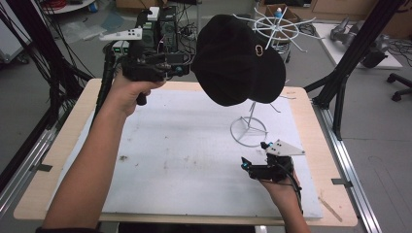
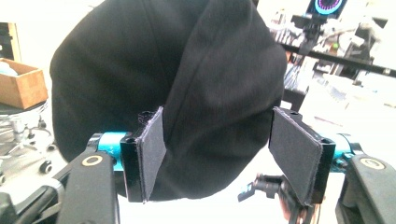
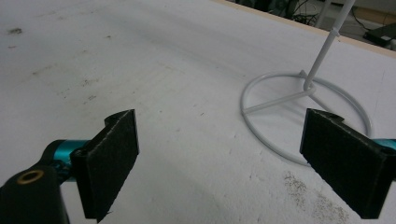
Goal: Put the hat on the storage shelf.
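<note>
My left gripper [image 2: 217, 154] has its jaws apart around the black cap [image 1: 235, 58] on the white stand [image 1: 248, 131], pads not pressing. My right gripper [image 3: 224, 158] hovers over the surface [image 1: 184, 160], jaws wide with nothing between them.

A white mat [image 1: 184, 150] covers most of a light wooden table [image 1: 63, 145]. Beyond the table, at twelve o'clock, black electronics boxes [image 1: 167, 29] sit among cables on a grey floor. A white spoked wire rack [image 1: 278, 26] stands at one o'clock. An office chair's base [image 1: 401, 87] shows at three o'clock.
</note>
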### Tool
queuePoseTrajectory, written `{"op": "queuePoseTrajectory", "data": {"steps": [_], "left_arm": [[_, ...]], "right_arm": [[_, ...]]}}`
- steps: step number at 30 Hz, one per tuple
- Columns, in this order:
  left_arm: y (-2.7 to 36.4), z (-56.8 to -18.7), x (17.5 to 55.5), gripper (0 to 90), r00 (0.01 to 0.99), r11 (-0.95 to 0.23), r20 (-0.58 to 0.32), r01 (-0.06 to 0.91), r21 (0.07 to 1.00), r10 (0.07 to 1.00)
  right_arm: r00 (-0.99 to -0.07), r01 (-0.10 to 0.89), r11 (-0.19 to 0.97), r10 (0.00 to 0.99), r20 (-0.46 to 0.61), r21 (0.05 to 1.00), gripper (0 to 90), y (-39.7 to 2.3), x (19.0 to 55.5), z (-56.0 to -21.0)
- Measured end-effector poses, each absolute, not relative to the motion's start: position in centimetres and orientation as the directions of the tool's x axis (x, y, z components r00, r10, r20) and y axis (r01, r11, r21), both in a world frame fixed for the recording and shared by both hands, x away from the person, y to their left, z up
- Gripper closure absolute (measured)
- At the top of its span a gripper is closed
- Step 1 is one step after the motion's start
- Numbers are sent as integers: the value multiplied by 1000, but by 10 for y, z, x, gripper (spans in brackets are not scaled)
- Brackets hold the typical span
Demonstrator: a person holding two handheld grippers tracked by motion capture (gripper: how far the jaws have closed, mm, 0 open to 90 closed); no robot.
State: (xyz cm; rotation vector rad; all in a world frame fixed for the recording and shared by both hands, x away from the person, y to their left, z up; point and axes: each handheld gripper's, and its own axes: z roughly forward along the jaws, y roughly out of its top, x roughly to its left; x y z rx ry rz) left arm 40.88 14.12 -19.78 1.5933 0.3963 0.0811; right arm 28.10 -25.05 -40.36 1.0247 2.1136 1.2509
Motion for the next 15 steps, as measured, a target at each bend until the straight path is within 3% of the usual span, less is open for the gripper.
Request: {"op": "queuePoseTrajectory", "data": {"steps": [15], "left_arm": [[178, -221, 371, 253, 902, -156, -100, 180, 971, 421]], "right_arm": [[-605, 358, 298, 796, -23, 885, 108, -249, 283, -403]]}}
